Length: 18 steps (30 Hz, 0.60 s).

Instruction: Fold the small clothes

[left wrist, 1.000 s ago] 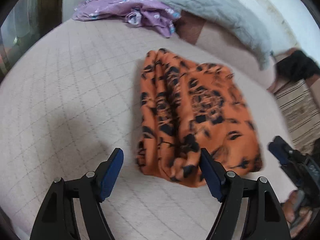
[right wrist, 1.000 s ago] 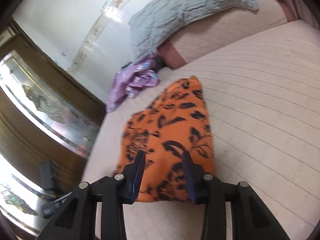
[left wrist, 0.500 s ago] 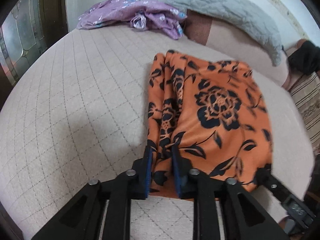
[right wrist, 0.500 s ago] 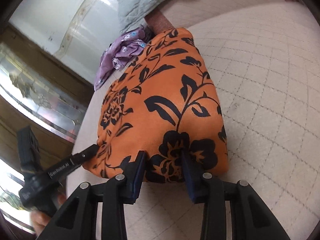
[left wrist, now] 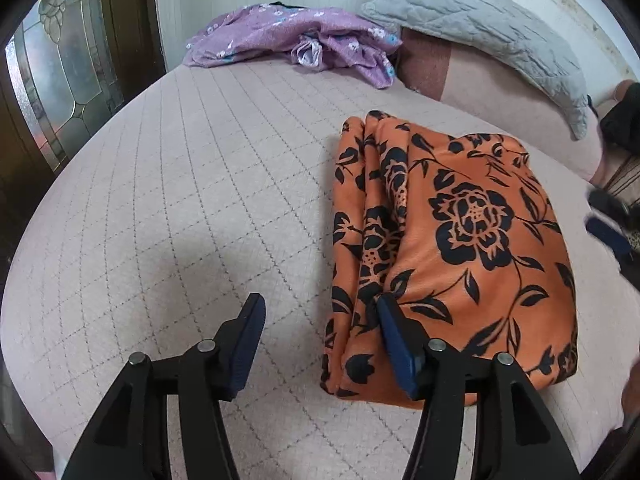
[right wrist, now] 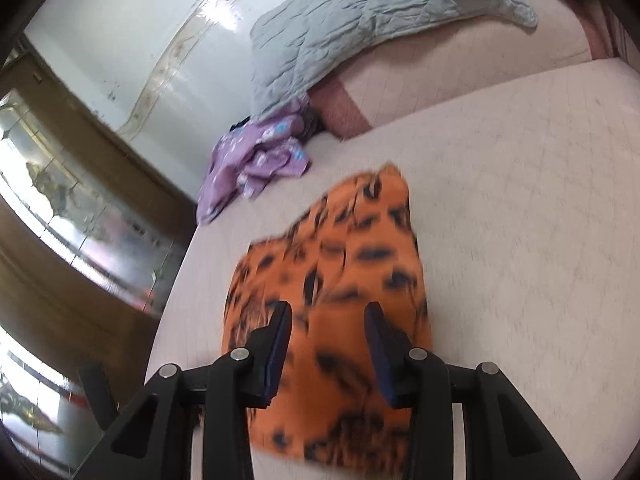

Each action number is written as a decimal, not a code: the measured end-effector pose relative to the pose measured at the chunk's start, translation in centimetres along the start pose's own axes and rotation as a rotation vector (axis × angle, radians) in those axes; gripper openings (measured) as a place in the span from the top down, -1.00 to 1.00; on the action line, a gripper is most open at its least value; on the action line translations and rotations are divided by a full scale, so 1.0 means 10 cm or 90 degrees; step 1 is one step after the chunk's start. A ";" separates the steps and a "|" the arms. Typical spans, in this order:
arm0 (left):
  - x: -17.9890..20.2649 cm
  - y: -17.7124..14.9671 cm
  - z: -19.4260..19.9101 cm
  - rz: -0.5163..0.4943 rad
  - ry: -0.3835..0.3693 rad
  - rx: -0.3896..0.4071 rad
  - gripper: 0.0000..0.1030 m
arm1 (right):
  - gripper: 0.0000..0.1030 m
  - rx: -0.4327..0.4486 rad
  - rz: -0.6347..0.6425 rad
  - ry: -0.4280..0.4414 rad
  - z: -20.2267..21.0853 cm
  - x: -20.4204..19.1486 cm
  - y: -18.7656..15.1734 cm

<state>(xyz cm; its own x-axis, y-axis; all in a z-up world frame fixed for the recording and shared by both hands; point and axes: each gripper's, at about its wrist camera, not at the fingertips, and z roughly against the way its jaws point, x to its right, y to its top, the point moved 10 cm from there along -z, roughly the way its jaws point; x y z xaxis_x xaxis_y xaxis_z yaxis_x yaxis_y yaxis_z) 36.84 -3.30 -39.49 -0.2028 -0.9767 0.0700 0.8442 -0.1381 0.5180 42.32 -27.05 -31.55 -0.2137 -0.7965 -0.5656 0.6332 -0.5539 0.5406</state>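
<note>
Just right of the opening left gripper [left wrist: 318, 314] lies the folded orange cloth [left wrist: 460, 248].

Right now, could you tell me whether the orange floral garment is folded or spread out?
Folded: the orange floral garment lies as a compact rectangle with stacked layers along its left edge.

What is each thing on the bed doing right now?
Orange flowered cloth: folded, lying flat on the bed.
Purple cloth: crumpled, not folded.
Grey pillow: lying at the head of the bed.
Left gripper: jaws opening, nothing gripped.
Right gripper: open above the orange flowered cloth; picture blurred.
</note>
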 end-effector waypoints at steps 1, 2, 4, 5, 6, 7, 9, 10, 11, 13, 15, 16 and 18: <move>-0.01 0.02 -0.03 0.001 0.008 -0.001 -0.25 | 0.20 0.000 -0.007 -0.009 -0.12 0.01 0.09; -0.02 0.03 -0.06 0.000 0.018 -0.002 -0.35 | 0.20 -0.002 -0.015 -0.013 -0.22 0.02 0.15; -0.04 0.05 -0.10 -0.001 0.026 -0.004 -0.40 | 0.20 -0.003 -0.031 -0.032 -0.48 0.10 0.26; -0.04 0.05 -0.12 -0.001 0.025 -0.005 -0.40 | 0.20 -0.007 -0.036 -0.041 -0.58 0.14 0.29; -0.04 0.05 -0.13 0.000 0.025 -0.007 -0.42 | 0.20 -0.013 -0.043 -0.050 -0.72 0.18 0.32; -0.04 0.06 -0.14 -0.001 0.026 -0.007 -0.44 | 0.21 -0.024 -0.051 -0.059 -0.86 0.25 0.33; -0.04 0.07 -0.17 -0.010 0.034 -0.006 -0.48 | 0.26 -0.061 -0.065 -0.086 -1.10 0.39 0.28; -0.04 0.07 -0.17 -0.013 0.038 -0.006 -0.50 | 0.28 -0.074 -0.069 -0.096 -1.21 0.45 0.24; -0.05 0.07 -0.18 -0.014 0.045 -0.005 -0.57 | 0.29 -0.069 -0.064 -0.098 -1.20 0.44 0.27; -0.07 0.07 -0.18 -0.008 0.052 -0.008 -0.63 | 0.30 -0.073 -0.043 -0.107 -1.16 0.37 0.30; -0.08 0.06 -0.18 -0.003 0.048 -0.011 -0.63 | 0.24 -0.068 -0.023 -0.091 -1.07 0.24 0.33; -0.08 0.06 -0.18 0.001 0.044 -0.013 -0.63 | 0.24 -0.061 -0.015 -0.062 -1.01 0.11 0.35; -0.09 0.05 -0.19 0.010 0.035 -0.017 -0.63 | 0.24 -0.059 0.016 -0.024 -0.93 -0.15 0.35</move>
<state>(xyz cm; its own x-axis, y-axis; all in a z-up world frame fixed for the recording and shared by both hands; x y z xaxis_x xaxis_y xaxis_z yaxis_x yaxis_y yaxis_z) 38.33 -2.78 -40.91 -0.1630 -0.9862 0.0303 0.8597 -0.1268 0.4948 51.81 -25.54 -34.64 -0.2234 -0.8195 -0.5277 0.7050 -0.5097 0.4931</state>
